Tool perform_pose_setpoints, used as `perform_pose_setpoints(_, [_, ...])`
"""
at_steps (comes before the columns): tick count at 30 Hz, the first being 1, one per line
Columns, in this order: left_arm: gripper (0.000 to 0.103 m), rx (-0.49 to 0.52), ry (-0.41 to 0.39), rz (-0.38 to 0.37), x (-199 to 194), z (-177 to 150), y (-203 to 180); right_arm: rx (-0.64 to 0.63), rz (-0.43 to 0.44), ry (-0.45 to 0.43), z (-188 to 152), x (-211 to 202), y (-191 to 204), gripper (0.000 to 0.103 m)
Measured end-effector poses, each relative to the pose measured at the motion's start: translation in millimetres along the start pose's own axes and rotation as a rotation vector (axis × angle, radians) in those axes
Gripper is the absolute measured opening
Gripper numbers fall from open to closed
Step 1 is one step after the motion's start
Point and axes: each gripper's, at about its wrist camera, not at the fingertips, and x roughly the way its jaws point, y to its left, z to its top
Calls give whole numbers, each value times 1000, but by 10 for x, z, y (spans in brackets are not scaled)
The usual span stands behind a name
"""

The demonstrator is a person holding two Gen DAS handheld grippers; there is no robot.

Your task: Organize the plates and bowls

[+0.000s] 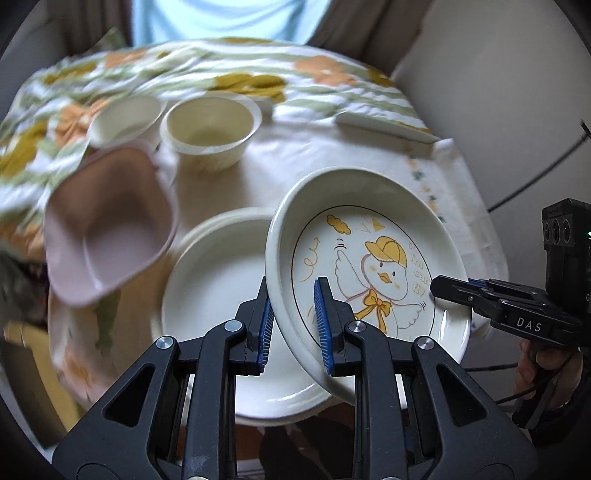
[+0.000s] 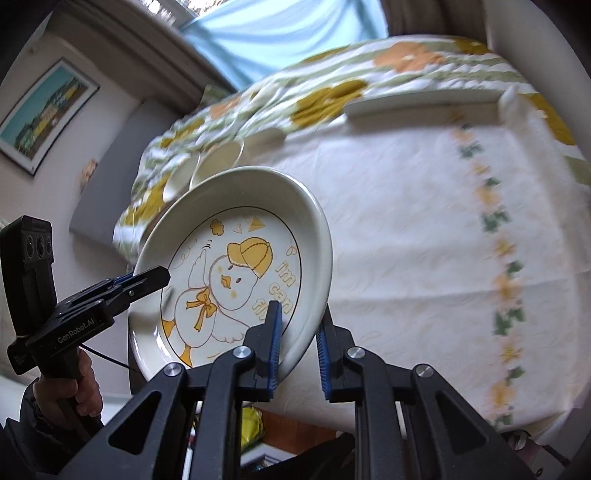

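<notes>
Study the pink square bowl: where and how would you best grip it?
Grip the pink square bowl by its thin upturned rim, probably along a straight side rather than a rounded corner. Come from above, one finger inside and one outside the wall: it sits mouth-up with nothing inside, beside the stacked white plates.

Soft daylight from the far window; fisheye-curved edges, background motion-blurred.
</notes>
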Motion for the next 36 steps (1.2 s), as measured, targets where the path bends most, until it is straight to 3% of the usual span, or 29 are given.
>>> perform_pose_setpoints(7, [19,-100,19,42,206,-332,325,-97,-7,60,-16,343,151,16])
perform_pose_setpoints(16, [19,-172,25,81,380,-405,474,-194,-28,74,44,516,314,16])
perform_pose_setpoints(22, [19,-150,36,143,450,-383,475,-217,-44,83,68,555,351,16])
perform_pose_setpoints(36, [19,56,57,432,540,-361,130,-331,-119,84,63,627,502,16])
